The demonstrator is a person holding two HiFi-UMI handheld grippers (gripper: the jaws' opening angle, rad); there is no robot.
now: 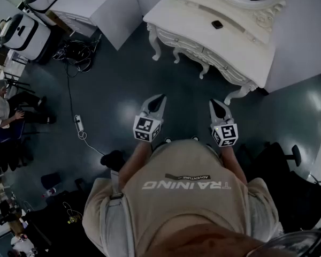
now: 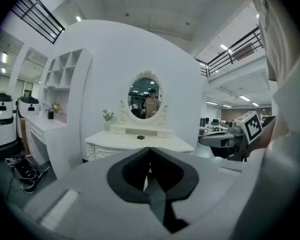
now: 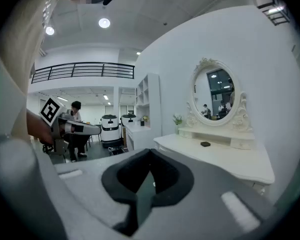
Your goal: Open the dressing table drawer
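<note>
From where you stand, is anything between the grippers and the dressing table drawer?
Nothing visible. Only bare floor separates the left gripper and right gripper from the drawer front of the dressing table; the power strip lies off to the left.

At the lower centre of the frame, the right gripper (image 3: 151,152) had its jaws together, with nothing between them. The white dressing table (image 3: 225,159) filled the right side, its oval mirror (image 3: 215,96) above, a small dark object (image 3: 205,144) on its top and a flower vase (image 3: 177,122) at its far end. The left gripper (image 3: 92,129) showed at the left edge.
</note>
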